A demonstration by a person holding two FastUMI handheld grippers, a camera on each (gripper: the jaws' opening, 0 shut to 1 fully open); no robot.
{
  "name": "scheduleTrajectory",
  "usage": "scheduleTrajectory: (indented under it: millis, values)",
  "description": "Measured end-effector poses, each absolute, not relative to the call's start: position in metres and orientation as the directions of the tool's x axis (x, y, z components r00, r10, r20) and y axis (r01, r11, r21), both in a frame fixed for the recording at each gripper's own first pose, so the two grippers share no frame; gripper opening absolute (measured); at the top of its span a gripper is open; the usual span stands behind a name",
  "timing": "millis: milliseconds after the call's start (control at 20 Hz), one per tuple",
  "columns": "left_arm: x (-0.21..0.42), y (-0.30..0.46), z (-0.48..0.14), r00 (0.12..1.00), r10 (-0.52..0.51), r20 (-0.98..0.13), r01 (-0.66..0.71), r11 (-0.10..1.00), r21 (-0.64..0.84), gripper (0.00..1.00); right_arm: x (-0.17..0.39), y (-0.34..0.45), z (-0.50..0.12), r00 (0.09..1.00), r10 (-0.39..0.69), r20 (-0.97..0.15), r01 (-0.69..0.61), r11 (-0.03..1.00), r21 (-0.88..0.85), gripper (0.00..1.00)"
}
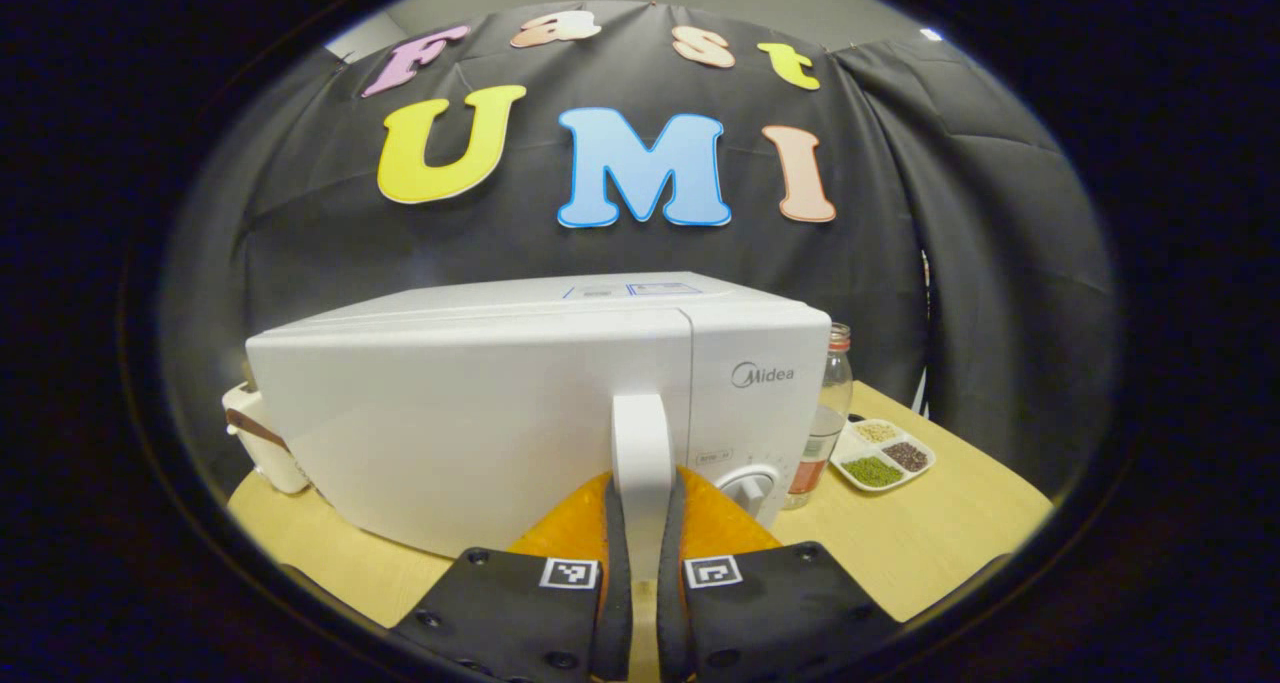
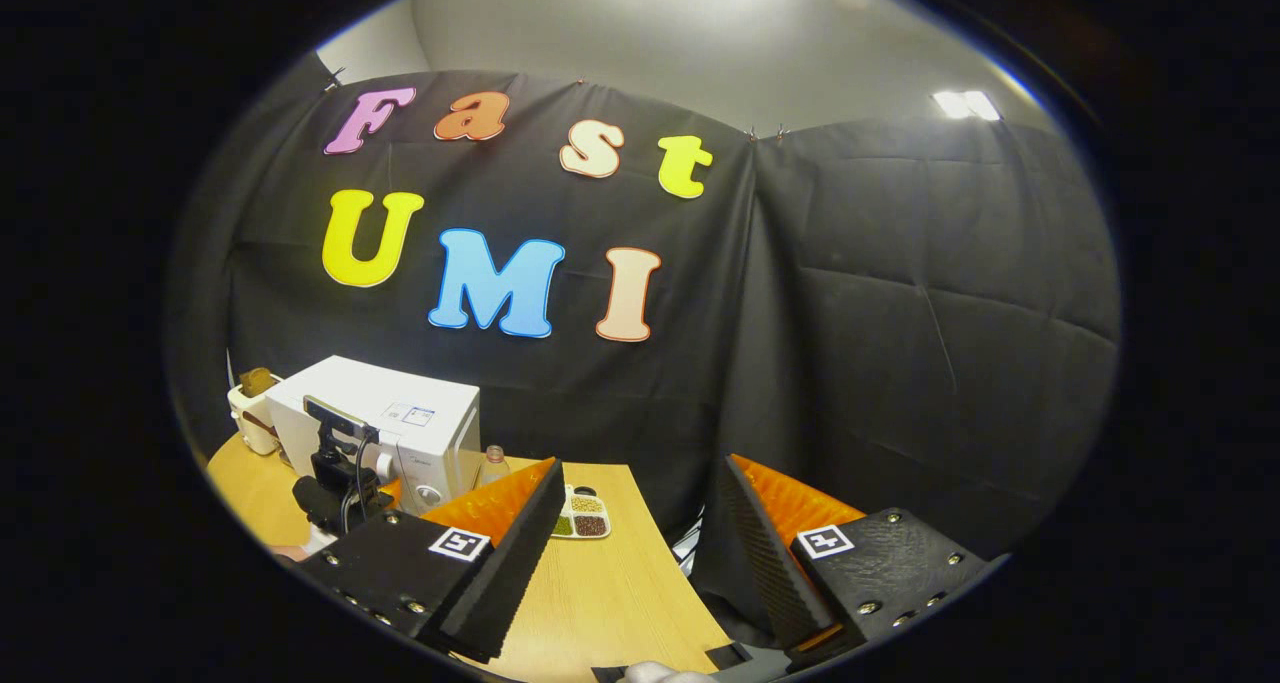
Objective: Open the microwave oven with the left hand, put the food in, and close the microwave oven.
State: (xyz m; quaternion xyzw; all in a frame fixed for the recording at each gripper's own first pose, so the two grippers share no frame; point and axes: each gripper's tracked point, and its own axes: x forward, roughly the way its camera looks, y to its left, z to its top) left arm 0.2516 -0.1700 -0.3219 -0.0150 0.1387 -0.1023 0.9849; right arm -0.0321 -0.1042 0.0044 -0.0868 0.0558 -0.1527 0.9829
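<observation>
The microwave oven (image 1: 480, 403) door handle (image 1: 641, 443) is clamped by the left gripper (image 1: 643, 523); the right gripper (image 2: 640, 523) is held spread wide.

One microwave (image 1: 480, 413), one bottle (image 1: 830, 413), one divided tray (image 1: 885, 455), two tools (image 1: 642, 523).

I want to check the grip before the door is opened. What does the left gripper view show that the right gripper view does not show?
Left gripper view alone: the left gripper with both fingers pressed on the microwave's door handle, seen from close, and the door closed.

Right gripper view alone: the right gripper, open and holding nothing, and the room's ceiling lights.

Both: the white microwave, the bottle beside it, the divided dish of grains, and the wooden table.
</observation>
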Motion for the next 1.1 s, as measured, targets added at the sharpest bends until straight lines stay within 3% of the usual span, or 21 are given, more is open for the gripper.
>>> scheduleTrajectory:
  millis: [250,400,500,650,1100]
  values:
    - [0.198,-0.151,-0.319,0.957,-0.191,-0.219,0.196,0.981,0.002,0.17,-0.029,-0.102,0.005,0.958,-0.274,-0.087,0.257,0.952,-0.164,0.96]
    - [0.193,-0.147,-0.318,0.955,-0.172,-0.241,0.184,0.983,0.028,0.25,-0.027,-0.103,0.006,0.964,-0.251,-0.090,0.233,0.958,-0.168,0.96]
    - [0.198,-0.131,-0.319,0.965,-0.106,-0.241,0.129,0.988,0.083,0.35,-0.029,-0.099,0.008,0.968,-0.238,-0.084,0.222,0.961,-0.163,0.96]
    - [0.194,-0.119,-0.321,0.962,-0.121,-0.244,0.126,0.992,0.008,0.97,-0.031,-0.097,0.006,0.971,-0.224,-0.082,0.206,0.962,-0.180,0.96]
    - [0.145,-0.091,-0.321,0.960,-0.129,-0.248,0.136,0.991,0.011,1.00,-0.033,-0.075,-0.009,0.982,-0.150,-0.111,0.133,0.980,-0.147,0.96]
